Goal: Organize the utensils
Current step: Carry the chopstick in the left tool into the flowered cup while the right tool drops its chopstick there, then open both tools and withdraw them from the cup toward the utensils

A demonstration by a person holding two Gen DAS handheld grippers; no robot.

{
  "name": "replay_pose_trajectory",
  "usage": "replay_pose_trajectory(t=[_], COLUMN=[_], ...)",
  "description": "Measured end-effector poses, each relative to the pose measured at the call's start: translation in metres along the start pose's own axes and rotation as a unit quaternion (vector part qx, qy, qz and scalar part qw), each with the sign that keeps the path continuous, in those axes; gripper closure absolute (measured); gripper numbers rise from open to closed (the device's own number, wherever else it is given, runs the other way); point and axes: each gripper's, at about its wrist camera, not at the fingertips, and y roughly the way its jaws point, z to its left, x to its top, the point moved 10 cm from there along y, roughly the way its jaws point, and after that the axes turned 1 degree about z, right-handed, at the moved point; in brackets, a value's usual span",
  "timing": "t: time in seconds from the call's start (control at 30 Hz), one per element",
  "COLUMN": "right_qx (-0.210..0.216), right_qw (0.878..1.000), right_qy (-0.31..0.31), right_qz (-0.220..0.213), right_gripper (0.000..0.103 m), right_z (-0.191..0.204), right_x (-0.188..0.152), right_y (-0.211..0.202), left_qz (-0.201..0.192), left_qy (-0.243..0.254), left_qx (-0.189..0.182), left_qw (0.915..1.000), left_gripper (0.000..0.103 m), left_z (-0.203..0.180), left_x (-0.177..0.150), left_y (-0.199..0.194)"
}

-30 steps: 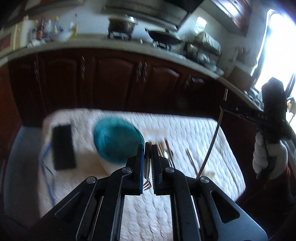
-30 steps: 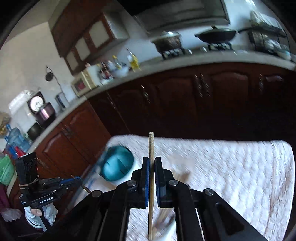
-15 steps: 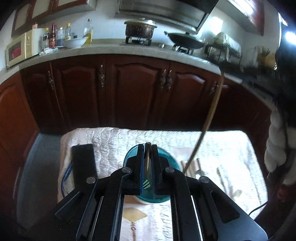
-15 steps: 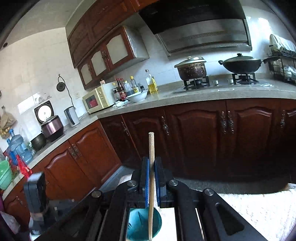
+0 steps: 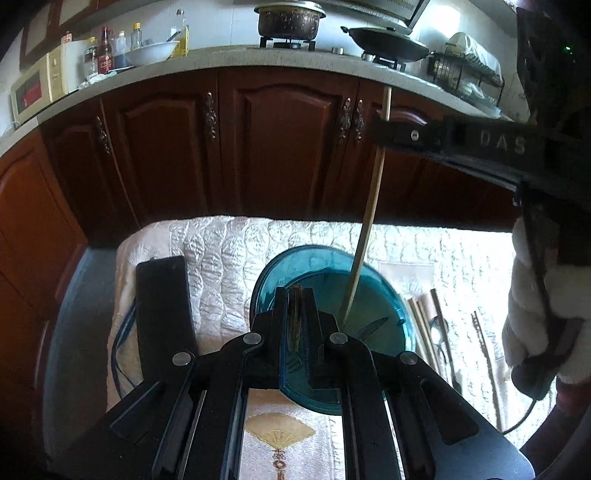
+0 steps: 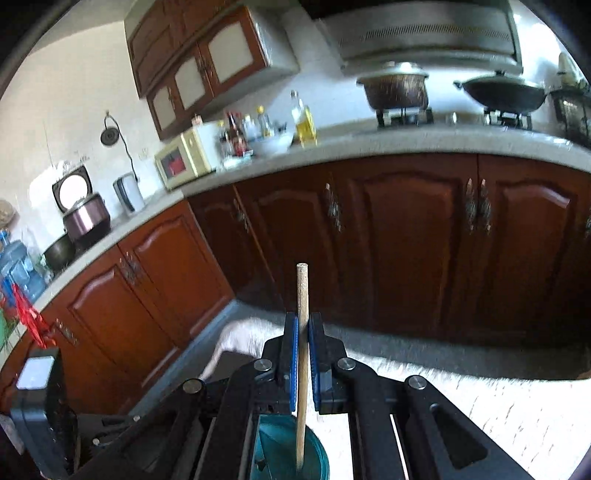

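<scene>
We see a teal container (image 5: 325,295) standing on a surface covered by a white quilted cloth (image 5: 221,243), with dark wooden kitchen cabinets (image 5: 280,147) behind it. Just left of the container lies a flat black box (image 5: 162,314) with a blue cable at its side. To the right of the container, more utensils (image 5: 439,332) lie loose on the cloth: pale chopsticks, a spoon and other thin pieces we cannot name. On the counter behind stand a pot (image 5: 288,20), a wok (image 5: 388,38), bottles and a white bowl (image 5: 151,51).

Our left hand-held gripper (image 5: 295,306) points steeply down over the container, its jaws closed on a fork (image 5: 295,332) whose tines show below the pads, above the container's mouth. Our right hand-held gripper (image 5: 382,129) reaches in from the right, higher up, carried by a hand in a white fluffy glove (image 5: 532,314). Its jaws are clamped on a long wooden chopstick (image 5: 369,221), which hangs nearly upright, slightly tilted, with its lower tip inside the container. In the right wrist view the same chopstick (image 6: 302,354) runs up between the blue pads (image 6: 293,354), its top end standing clear above them. The chopstick crosses close beside the left fingers, just to their right.
</scene>
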Motion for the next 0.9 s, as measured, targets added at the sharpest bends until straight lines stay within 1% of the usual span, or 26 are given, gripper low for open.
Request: replay_pose_trajectory(t=[0.1, 0.2, 0.27, 0.33, 0.37, 0.4, 0.43, 0.47, 0.57, 0.63, 0.77, 0.83, 0.9], right_qx=[0.005, 0.017, 0.024, 0.034, 0.037, 0.038, 0.039, 0.038, 0.035, 0.031, 0.009, 0.001, -0.016], right_qw=[1.0, 0.999, 0.999, 0.998, 0.998, 0.997, 0.997, 0.997, 0.997, 0.997, 0.997, 0.997, 0.997], right_qy=[0.001, 0.001, 0.012, 0.031, 0.039, 0.04, 0.038, 0.036, 0.035, 0.035, 0.029, 0.027, 0.024], right_qz=[0.02, 0.034, 0.034, 0.043, 0.045, 0.046, 0.048, 0.05, 0.059, 0.063, 0.066, 0.067, 0.071], right_gripper=[0.098, 0.098, 0.098, 0.091, 0.079, 0.075, 0.075, 0.075, 0.075, 0.075, 0.074, 0.073, 0.07], right_z=[-0.003, -0.004, -0.007, -0.011, -0.015, -0.016, -0.017, -0.017, -0.021, -0.024, -0.032, -0.034, -0.038], right_x=[-0.014, -0.024, -0.025, -0.028, -0.031, -0.033, -0.036, -0.039, -0.052, -0.062, -0.082, -0.091, -0.102], right_y=[0.011, 0.016, 0.015, 0.013, 0.01, 0.007, 0.003, -0.001, -0.013, -0.023, -0.044, -0.056, -0.067], left_qz=[0.007, 0.01, 0.006, 0.007, 0.008, 0.009, 0.006, 0.004, 0.0, -0.006, -0.017, -0.026, -0.035], left_qy=[-0.004, 0.001, 0.002, -0.004, -0.01, -0.016, -0.018, -0.021, -0.031, -0.032, -0.036, -0.032, -0.026], left_qx=[0.0, 0.007, 0.014, 0.013, 0.009, 0.006, 0.006, 0.006, 0.001, 0.004, 0.005, 0.01, 0.011], left_qw=[1.0, 0.9999, 0.9999, 0.9999, 0.9999, 0.9998, 0.9998, 0.9997, 0.9995, 0.9995, 0.9992, 0.9991, 0.999], left_gripper=[0.097, 0.097, 0.097, 0.096, 0.095, 0.091, 0.085, 0.082, 0.076, 0.069, 0.067, 0.065, 0.064], left_z=[-0.001, -0.003, -0.003, -0.002, -0.002, -0.002, -0.002, -0.001, -0.002, -0.003, -0.01, -0.015, -0.023], left_x=[-0.005, -0.01, -0.011, -0.012, -0.013, -0.014, -0.014, -0.014, -0.015, -0.016, -0.017, -0.018, -0.02], left_y=[0.007, 0.012, 0.013, 0.011, 0.01, 0.008, 0.005, 0.003, -0.007, -0.014, -0.032, -0.041, -0.049])
